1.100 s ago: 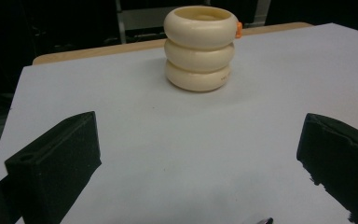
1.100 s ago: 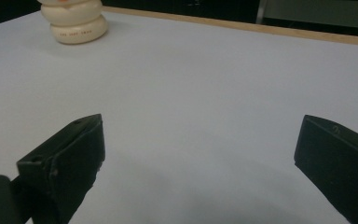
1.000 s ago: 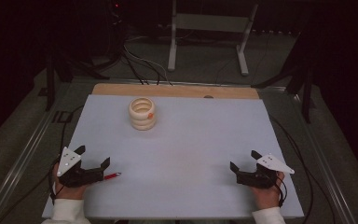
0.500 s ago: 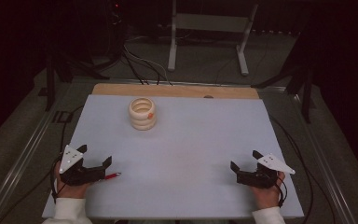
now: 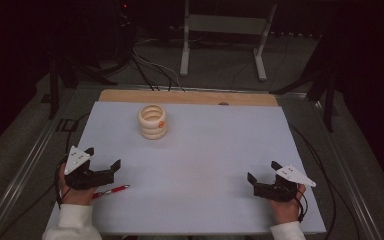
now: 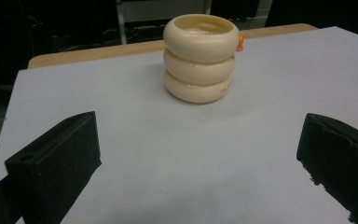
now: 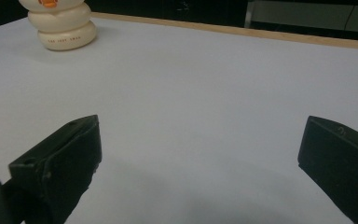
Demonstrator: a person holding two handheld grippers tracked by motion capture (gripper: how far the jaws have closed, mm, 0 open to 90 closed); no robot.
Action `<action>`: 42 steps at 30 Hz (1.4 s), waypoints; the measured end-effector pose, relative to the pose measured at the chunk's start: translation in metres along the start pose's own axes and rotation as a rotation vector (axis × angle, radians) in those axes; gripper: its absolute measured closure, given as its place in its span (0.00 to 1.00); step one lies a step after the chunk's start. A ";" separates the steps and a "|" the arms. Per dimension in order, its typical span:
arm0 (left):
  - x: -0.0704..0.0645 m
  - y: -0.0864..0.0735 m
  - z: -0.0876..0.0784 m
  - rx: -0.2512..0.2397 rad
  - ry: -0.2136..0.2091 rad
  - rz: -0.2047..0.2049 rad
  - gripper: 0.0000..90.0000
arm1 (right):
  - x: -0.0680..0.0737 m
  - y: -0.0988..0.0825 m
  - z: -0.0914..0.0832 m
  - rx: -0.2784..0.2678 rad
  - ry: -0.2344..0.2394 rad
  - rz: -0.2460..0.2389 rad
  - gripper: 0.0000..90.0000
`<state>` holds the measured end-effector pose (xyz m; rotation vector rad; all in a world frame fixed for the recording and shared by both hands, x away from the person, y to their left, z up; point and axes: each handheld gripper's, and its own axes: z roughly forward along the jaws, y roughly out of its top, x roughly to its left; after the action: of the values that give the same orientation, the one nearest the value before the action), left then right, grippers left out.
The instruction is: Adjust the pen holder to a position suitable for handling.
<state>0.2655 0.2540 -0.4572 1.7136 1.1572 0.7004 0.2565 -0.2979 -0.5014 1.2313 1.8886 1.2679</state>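
Both jaws gaping, the left gripper [image 5: 103, 158] is hovering over a red pen [image 5: 111, 190]; the right gripper [image 5: 262, 171] is facing the cream ring-stacked cup [image 5: 152, 121]

A cream holder [image 5: 153, 121] shaped like three stacked rings stands upright toward the table's far left, open-topped, with a small orange mark at its rim. A red pen [image 5: 111, 191] lies flat near the front left edge.

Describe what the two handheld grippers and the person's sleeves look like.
Both the left gripper and the right gripper are black, with two blocky, matte black jaws. Each carries a pale grey three-cornered plate on top, dotted with small dark holes. A thin black cable loops around each wrist. The person wears white sleeves with ribbed cuffs.
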 end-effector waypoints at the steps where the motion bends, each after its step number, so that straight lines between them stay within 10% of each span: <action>1: 0.000 0.002 0.001 0.000 0.004 0.000 0.00 | 0.000 0.000 0.000 0.000 0.000 0.000 0.00; 42: -0.005 0.067 0.071 0.037 -0.004 0.014 0.00 | -0.001 -0.001 0.000 -0.010 -0.012 0.002 0.00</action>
<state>0.3488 0.2145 -0.4248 1.7548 1.1626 0.6877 0.2566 -0.2987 -0.5019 1.2335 1.8706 1.2674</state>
